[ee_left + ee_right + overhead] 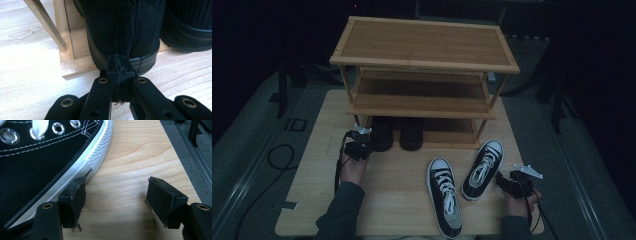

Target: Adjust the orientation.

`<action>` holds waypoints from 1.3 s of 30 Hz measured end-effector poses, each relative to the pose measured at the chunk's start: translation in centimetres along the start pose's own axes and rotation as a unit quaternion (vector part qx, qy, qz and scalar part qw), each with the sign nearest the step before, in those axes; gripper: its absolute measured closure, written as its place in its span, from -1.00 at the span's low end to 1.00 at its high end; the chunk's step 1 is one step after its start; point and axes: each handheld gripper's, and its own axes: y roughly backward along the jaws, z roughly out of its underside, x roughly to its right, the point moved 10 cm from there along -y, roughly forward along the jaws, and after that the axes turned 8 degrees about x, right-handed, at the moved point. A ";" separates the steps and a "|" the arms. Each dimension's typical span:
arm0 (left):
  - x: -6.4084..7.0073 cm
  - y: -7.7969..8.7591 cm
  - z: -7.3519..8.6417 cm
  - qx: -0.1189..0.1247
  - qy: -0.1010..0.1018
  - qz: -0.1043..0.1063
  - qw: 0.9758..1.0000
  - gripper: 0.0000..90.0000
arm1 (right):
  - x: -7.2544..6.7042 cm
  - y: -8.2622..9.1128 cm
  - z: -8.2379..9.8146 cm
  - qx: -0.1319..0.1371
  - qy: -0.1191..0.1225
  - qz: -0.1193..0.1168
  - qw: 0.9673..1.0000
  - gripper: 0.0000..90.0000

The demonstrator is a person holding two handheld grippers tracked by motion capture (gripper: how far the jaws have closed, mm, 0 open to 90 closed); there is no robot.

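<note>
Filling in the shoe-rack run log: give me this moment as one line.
left gripper: shut, empty, at black shoe heel on rack bottom shelf | right gripper: open, beside sneaker | second sneaker: on table

The high view is dim and underexposed; the surroundings of the pale wooden table (402, 185) sink to near black, and detail is soft. Both gripper views are far brighter, seemingly lit from above. The light-wood tabletop glares white at the left gripper view's left edge (15, 82). The nearest black jaws look slightly blurred.
</note>
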 end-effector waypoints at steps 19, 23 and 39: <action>1.6 -0.9 -0.7 -0.004 -0.010 0.010 1.000 0.98 | 0.0 0.0 0.0 0.000 0.000 0.000 1.000 -0.30; 1.9 -1.0 -0.8 -0.002 -0.011 0.016 1.000 0.98 | 0.0 0.0 0.0 0.000 0.000 0.001 1.000 -0.30; 2.2 0.3 0.2 0.019 -0.010 0.031 0.999 0.75 | 0.0 0.0 0.0 0.000 0.000 0.000 1.000 -0.30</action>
